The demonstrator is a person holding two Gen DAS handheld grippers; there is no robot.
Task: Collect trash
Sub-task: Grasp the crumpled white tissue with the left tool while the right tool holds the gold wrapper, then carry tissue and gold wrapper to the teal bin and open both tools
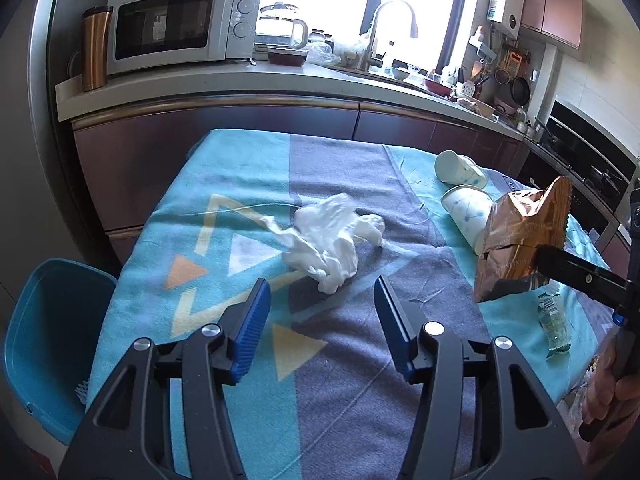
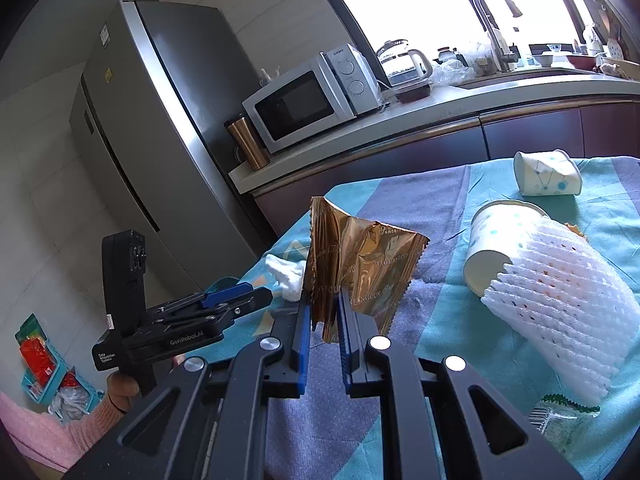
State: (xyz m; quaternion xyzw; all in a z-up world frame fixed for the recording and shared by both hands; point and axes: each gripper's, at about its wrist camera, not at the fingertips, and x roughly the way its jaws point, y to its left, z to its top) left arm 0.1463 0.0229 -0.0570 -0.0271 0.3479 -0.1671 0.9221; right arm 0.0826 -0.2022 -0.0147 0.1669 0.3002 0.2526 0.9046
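We held the gold wrapper (image 2: 362, 268) clenched in our right tool (image 2: 324, 312) above the surface (image 1: 340, 400), while our left tool (image 1: 320, 300), released, faced the crumpled tissue (image 1: 328, 236), probably the next grab

The bench (image 1: 328, 400) is covered by a cloth patterned in turquoise and grey-blue bands with cream and orange triangles. Near the middle of the cloth a crumpled white tissue (image 1: 328, 236) is seen, and toward the far right corner two white paper cups with blue dots are laid on their sides, one (image 1: 460, 170) behind the other (image 1: 466, 208). A white foam net sleeve (image 2: 560, 304) is set against the mouth of the nearer cup, and a small clear wrapper with green print (image 1: 554, 322) lies flat by the right edge.
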